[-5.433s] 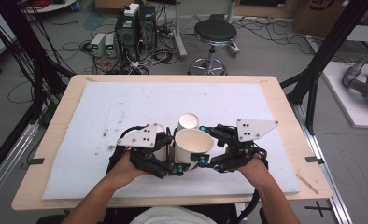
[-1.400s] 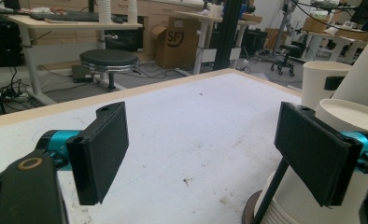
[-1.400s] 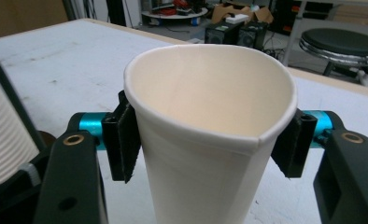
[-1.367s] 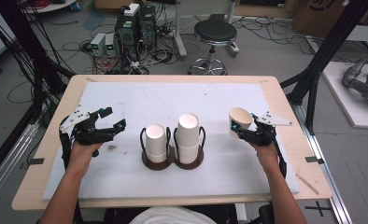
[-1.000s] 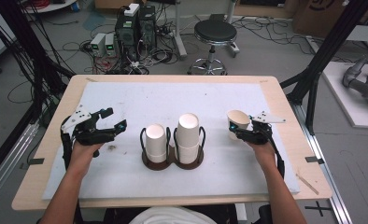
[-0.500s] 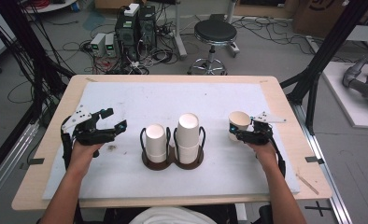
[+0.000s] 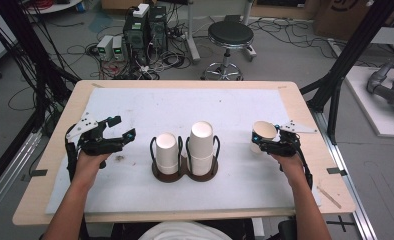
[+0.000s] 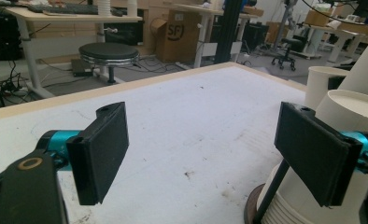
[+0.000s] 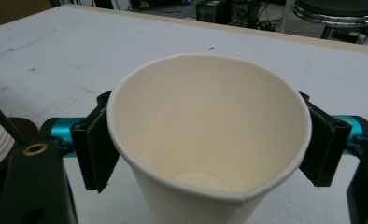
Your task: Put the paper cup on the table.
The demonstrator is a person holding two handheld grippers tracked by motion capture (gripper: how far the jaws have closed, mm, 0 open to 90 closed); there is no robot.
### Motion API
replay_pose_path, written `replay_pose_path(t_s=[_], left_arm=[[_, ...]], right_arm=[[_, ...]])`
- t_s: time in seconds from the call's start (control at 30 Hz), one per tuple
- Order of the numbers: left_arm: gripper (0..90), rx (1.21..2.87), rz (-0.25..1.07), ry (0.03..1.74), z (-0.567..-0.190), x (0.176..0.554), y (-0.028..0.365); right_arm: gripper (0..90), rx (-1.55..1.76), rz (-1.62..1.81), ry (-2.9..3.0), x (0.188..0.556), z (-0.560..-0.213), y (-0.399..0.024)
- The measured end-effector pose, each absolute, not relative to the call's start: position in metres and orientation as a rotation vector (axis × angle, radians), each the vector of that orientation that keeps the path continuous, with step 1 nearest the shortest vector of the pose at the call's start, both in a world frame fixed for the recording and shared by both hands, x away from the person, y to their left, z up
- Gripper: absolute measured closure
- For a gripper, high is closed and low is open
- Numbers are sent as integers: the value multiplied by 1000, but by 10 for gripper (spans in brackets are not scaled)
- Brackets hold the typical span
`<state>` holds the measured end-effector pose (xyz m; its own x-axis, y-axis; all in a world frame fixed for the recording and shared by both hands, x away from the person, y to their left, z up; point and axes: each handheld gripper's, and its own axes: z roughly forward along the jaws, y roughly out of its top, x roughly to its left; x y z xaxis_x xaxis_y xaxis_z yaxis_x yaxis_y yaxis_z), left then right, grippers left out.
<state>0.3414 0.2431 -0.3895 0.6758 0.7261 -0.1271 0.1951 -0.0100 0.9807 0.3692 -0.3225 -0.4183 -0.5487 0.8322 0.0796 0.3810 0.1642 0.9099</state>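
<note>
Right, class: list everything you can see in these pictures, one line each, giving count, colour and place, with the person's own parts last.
Single cup: one, off-white, upright on the table's right side, between the jaws of the right claw.
Cup stacks: two, white, upside down in the holder at the table's middle.
Holder: one, dark brown base with black wire loops, table middle.
Mat: one, white, covering most of the table.
Table: one, light wood.
Stool: one, black seat, on the floor beyond the table.
Computer boxes: a few, dark, on the floor among cables.
Left claw: one, black, jaws open, table's left.
Right claw: one, black, jaws just opening around the single cup.
</note>
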Motion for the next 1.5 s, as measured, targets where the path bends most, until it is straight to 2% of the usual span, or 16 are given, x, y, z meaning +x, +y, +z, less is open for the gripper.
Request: replay_pose_path(t_s=[0.9, 1.23, 1.5], left_arm=[[178, 1565, 488, 784, -390, 342, 243], [178, 1562, 488, 783, -390, 342, 243], [178, 1544, 492, 779, -386, 341, 246]], right_arm=[[189, 1110, 1239, 2194, 358, -427, -326], [189, 1074, 1202, 2224, 332, -400, -344], [189, 1011, 1336, 2192, 320, -369, -345]])
